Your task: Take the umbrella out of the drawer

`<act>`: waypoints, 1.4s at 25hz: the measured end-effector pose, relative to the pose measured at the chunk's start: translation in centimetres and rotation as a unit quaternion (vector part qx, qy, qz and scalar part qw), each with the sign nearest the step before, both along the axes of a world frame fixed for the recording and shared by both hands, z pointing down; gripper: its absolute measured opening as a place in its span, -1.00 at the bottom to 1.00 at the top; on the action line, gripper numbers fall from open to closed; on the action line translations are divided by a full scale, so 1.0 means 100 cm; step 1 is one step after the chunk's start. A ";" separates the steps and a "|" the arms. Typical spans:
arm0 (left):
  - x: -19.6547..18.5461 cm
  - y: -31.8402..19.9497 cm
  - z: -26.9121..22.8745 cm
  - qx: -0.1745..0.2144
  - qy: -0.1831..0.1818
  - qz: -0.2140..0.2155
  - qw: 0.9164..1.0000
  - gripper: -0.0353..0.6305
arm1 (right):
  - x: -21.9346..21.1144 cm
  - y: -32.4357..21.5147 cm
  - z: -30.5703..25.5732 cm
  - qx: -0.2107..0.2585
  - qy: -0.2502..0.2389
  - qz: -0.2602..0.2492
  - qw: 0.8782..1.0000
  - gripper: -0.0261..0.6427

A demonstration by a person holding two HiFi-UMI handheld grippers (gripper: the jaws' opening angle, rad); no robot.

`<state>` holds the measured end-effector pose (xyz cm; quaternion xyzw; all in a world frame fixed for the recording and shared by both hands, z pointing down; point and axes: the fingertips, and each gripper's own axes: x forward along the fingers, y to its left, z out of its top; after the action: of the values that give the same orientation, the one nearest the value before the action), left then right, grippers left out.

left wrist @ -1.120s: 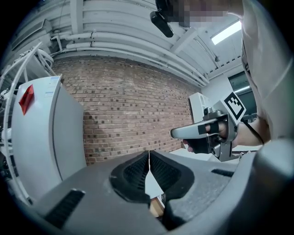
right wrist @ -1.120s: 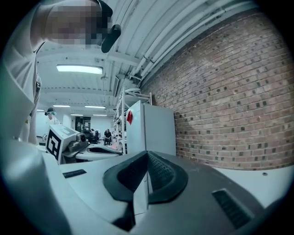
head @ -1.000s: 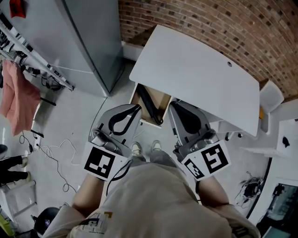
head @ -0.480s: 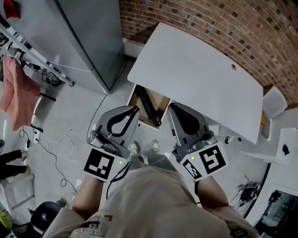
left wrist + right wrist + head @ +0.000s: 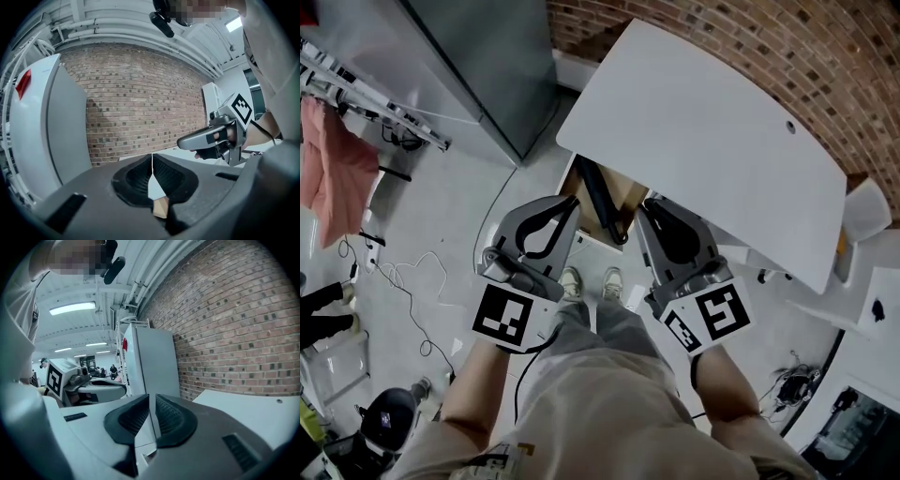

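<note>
A black folded umbrella lies in the open wooden drawer under the white table. In the head view my left gripper hangs just in front of the drawer's left corner, and my right gripper sits at its right corner. Both have their jaws together with nothing between them. In the left gripper view the left gripper is shut, with a sliver of drawer wood below its tips. In the right gripper view the right gripper is shut too.
A tall grey cabinet stands left of the table, with a rack and pink cloth beyond it. Cables trail over the floor. A white chair is at the right. A brick wall backs the table.
Both grippers have sunk and moved closer to the drawer's front edge. Their jaws stay together.
</note>
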<state>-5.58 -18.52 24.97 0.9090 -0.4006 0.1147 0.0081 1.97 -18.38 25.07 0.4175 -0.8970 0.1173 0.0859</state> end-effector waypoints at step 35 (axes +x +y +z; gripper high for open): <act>0.043 -0.066 0.327 -0.129 -0.027 0.001 0.991 -0.85 | 0.036 -0.053 0.395 -0.222 0.061 0.036 0.972 -0.27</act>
<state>-1.26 -25.15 57.71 0.8973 -0.3815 0.1904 0.1142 5.62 -23.68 64.53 0.4260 -0.8260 0.2910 0.2269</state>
